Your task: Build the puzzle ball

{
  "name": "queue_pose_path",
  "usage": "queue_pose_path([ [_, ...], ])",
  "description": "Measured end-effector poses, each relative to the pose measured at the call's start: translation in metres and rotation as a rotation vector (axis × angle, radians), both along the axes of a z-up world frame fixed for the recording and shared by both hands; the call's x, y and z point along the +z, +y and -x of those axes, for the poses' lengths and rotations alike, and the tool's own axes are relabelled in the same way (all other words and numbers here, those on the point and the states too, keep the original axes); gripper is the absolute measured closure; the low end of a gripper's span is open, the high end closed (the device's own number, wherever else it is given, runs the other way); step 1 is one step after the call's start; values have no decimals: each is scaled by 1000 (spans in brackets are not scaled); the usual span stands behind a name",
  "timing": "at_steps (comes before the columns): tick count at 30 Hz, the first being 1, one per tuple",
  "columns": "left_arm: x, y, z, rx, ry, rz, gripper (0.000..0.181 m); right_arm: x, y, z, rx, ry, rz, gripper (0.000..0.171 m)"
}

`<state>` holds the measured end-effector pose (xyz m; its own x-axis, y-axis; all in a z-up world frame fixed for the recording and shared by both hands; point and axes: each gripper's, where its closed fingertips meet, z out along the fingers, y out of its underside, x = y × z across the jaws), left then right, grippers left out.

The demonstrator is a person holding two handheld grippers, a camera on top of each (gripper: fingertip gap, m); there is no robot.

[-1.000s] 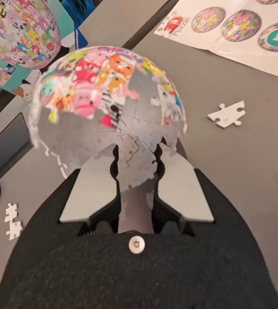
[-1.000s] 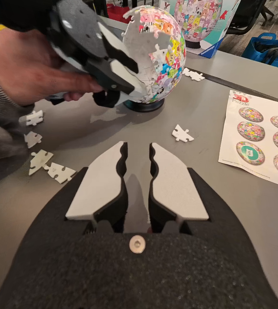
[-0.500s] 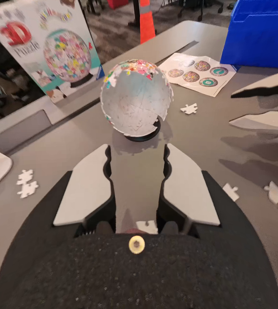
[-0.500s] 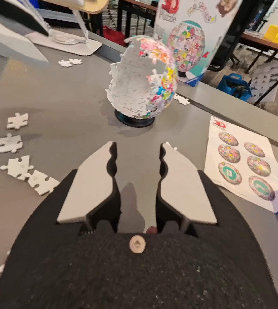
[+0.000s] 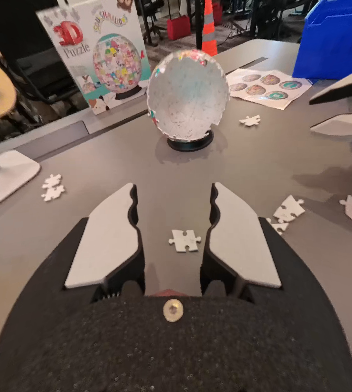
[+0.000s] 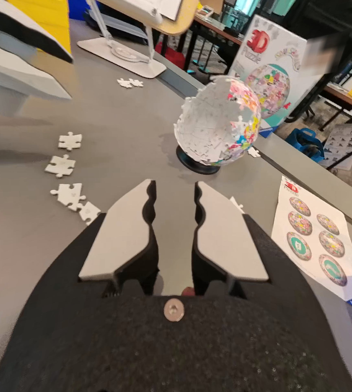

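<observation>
My left gripper hovered over the grey table, its two fingers spread apart and empty. Between them, lying flat on the table, was one white puzzle piece, blank side up. The half-built puzzle ball sat well ahead on its black ring stand, its open white inside facing me. My right gripper also had its fingers apart and held nothing; from it the ball stood ahead and slightly right, coloured outside turned away. More loose white pieces lay in a row to the left. The puzzle box stood upright behind the ball, and a printed instruction sheet lay flat on the table on the right.
</observation>
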<state>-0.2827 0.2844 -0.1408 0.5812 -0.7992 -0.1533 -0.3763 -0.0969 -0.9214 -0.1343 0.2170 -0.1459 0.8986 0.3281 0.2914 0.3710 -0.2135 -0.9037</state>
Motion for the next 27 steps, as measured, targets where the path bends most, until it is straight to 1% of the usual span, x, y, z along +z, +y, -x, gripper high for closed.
queue_pose_path([
  [1,-2,-2,0,1,-1,35,114,2,-2,3,11,-8,-10,136],
  [2,-1,-4,-1,-3,-18,62,110,2,-3,4,10,-18,-16,130],
  [4,3,-10,-7,-28,-84,101,110,0,-3,6,10,-21,-2,108],
  [5,3,-13,-10,-41,-102,127,109,-3,-4,6,9,-25,11,109],
  [6,2,-15,-13,-51,-110,152,108,-5,-5,6,10,-27,19,120],
  [7,1,-17,-15,-59,-108,166,106,-5,-7,6,14,-31,22,138],
  [8,0,-19,-17,-62,-101,164,103,-4,-10,5,15,-42,15,171],
  [10,2,-20,-18,-61,-93,140,105,3,-12,1,-5,-48,-17,171],
  [13,5,-21,-21,-68,-106,134,108,10,-12,-2,-13,34,-35,170],
  [14,3,-20,-22,-70,-106,142,109,11,-11,-4,-23,56,-40,161],
  [15,0,-19,-24,-73,-99,154,109,12,-10,-5,-25,76,-36,147],
  [16,-3,-18,-24,-71,-90,163,110,11,-10,-4,-18,89,-24,141],
  [17,-4,-17,-25,-70,-84,167,110,10,-11,-2,-3,86,-18,159],
  [18,-5,-18,-26,-73,-83,170,111,9,-13,-1,11,65,-30,171],
  [20,-5,-18,-28,-77,-84,174,111,8,-13,-2,-6,17,-37,171],
  [21,-6,-18,-28,-77,-81,175,112,9,-13,-2,-11,5,-50,168],
  [22,-8,-18,-29,-76,-71,175,113,10,-13,-1,-8,2,-52,155],
  [23,-10,-18,-29,-76,-59,175,114,9,-13,1,-1,5,-42,151],
  [24,-11,-18,-29,-76,-49,174,114,8,-15,3,12,4,-40,170],
  [27,-13,-18,-31,-73,-37,172,114,8,-15,4,14,-5,-47,171],
])
